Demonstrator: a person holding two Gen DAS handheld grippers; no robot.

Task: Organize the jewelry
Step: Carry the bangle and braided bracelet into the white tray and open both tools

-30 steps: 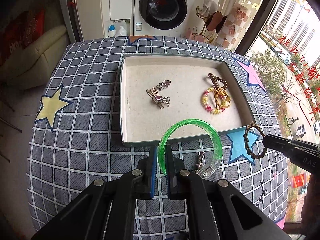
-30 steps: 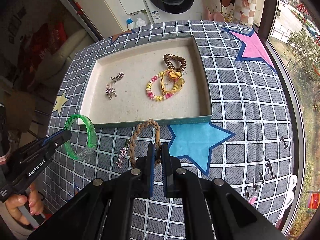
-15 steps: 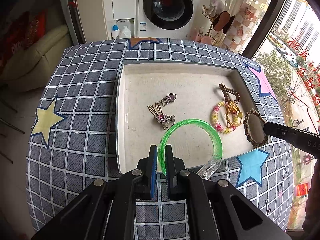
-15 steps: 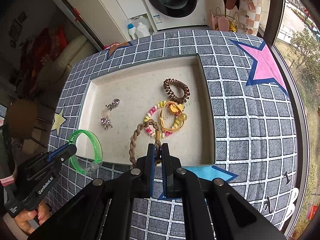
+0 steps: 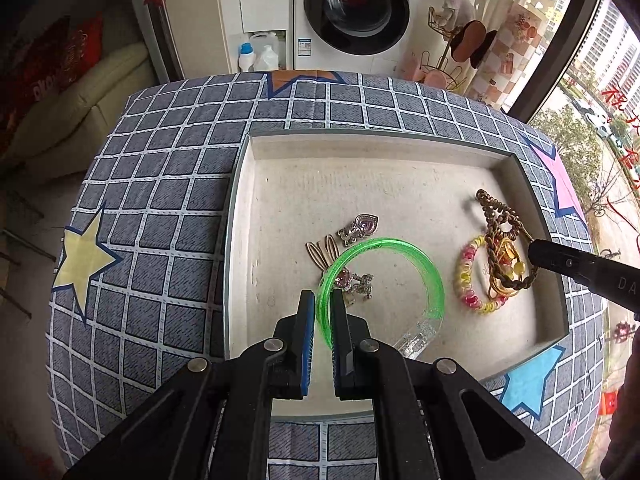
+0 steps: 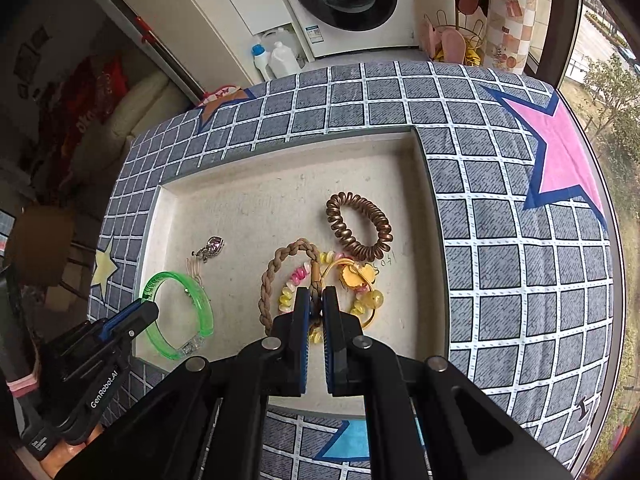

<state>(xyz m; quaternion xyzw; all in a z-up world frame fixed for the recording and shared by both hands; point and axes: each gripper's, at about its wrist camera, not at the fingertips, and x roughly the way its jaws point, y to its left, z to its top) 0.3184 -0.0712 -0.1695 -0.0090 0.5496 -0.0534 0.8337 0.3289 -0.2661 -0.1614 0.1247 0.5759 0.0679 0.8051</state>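
My left gripper (image 5: 322, 300) is shut on a translucent green bangle (image 5: 424, 268) and holds it over the shallow beige tray (image 5: 360, 140), above the rabbit brooch (image 5: 352, 280). It also shows in the right wrist view (image 6: 192, 296). My right gripper (image 6: 316, 296) is shut on a braided brown bracelet (image 6: 268, 288) and holds it over the beaded pink-and-yellow bracelet (image 6: 288, 296) and the yellow hair tie (image 6: 360, 276). The braided bracelet shows in the left wrist view (image 5: 496, 256). A brown spiral hair tie (image 6: 358, 230) lies in the tray's right part.
A heart brooch (image 5: 358, 230) lies beside the rabbit brooch. The tray rests on a grey checked cloth with stars (image 5: 160, 200). A washing machine (image 5: 352, 8) and bottles stand beyond the table; a window is on the right.
Both grippers have moved forward from the table's front edge to over the tray, carrying the green bangle and the braided bracelet with them.
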